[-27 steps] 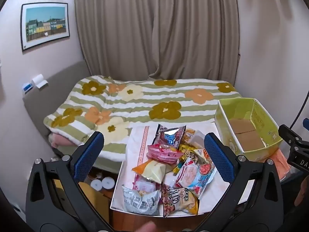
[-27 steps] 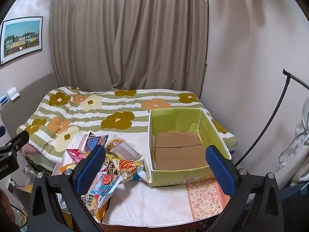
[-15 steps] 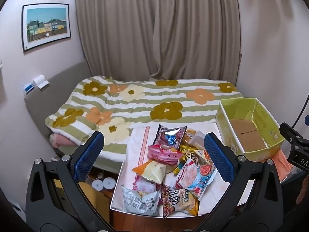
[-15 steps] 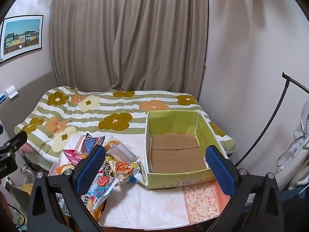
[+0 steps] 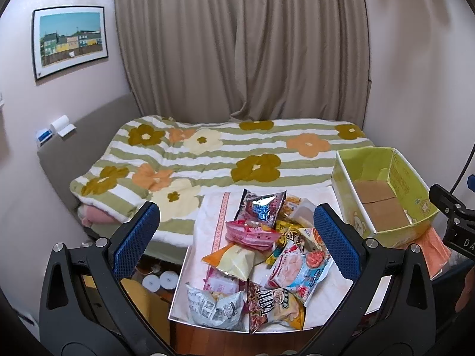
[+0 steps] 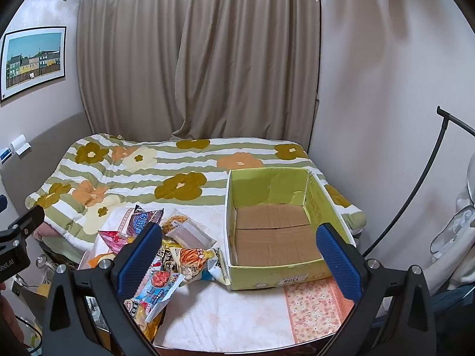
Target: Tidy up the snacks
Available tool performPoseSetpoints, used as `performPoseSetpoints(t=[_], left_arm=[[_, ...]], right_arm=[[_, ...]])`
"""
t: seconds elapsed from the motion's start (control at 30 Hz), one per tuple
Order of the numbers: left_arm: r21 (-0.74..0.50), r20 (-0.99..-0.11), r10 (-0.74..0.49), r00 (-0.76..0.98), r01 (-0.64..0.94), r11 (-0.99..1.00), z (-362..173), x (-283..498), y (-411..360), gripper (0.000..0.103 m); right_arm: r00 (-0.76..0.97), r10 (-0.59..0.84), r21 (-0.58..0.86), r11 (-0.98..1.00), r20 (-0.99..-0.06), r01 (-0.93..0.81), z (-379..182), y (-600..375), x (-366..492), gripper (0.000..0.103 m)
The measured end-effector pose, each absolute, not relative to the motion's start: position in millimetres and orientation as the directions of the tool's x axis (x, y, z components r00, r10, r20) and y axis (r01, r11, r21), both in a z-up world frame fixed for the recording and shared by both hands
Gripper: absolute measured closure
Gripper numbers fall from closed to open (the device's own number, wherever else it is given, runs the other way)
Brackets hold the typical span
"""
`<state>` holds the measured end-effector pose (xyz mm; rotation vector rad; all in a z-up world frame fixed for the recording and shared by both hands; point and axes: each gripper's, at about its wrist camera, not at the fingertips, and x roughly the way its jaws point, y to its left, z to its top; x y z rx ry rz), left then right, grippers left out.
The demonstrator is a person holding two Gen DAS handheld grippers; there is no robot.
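We are holding the left gripper and the right gripper released, jaws wide, nothing between them, above the table. The snack packets are lying heaped at its left side, pointing every way. The open box is sitting right of them, touching the heap, its long axis running toward the bed.

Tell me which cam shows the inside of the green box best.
Right wrist. The green cardboard box sits near centre there, its whole brown floor visible and bare. In the left wrist view the box sits at the right edge, its near wall hiding part of the floor.
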<state>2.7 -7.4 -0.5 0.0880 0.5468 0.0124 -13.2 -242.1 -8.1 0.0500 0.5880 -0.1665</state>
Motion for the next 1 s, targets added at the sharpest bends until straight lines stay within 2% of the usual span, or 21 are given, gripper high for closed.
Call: performPoseSetpoints(t=[1.0], left_arm=[[0.090,-0.524,0.043,0.851,0.005,0.996,-2,0,-7,0.000]], right_arm=[[0.824,-0.132,0.005,0.987,-0.550,0.162,-7,-237,-24,0.000]])
